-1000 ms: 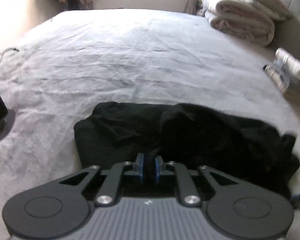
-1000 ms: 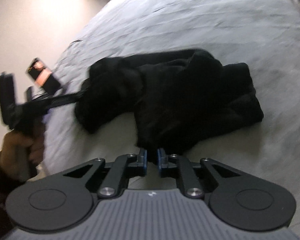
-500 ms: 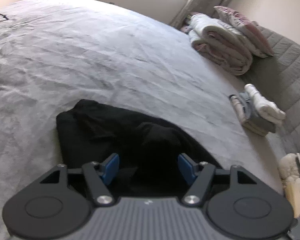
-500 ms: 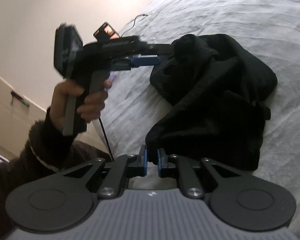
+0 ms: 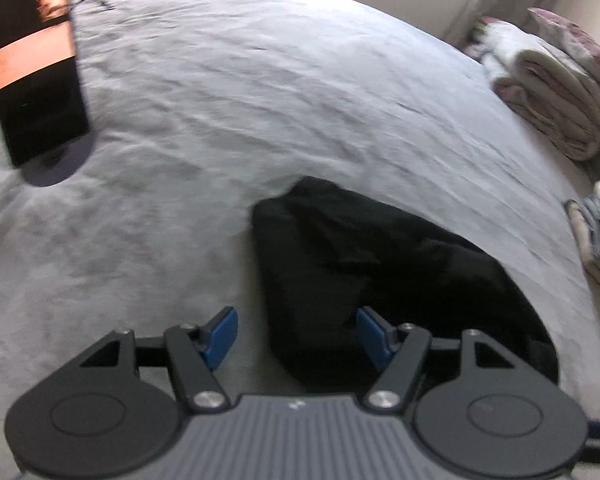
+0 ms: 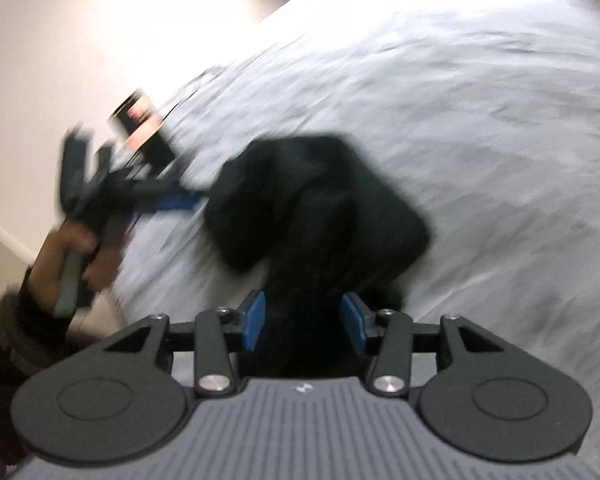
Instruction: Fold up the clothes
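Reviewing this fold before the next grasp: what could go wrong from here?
1. The black garment lies bunched, not flat, so a fold may trap wrinkles.
2. The right gripper has just been opening with cloth between its pads; it could snag.
3. The left gripper is open, straddling the garment's edge; closing may catch several layers.

Daylight from the far window, glare on the wall, heavy motion blur, fisheye-bent edges.

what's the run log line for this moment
left gripper: open, empty | right gripper: just opened, astride black garment | garment bunched on bed
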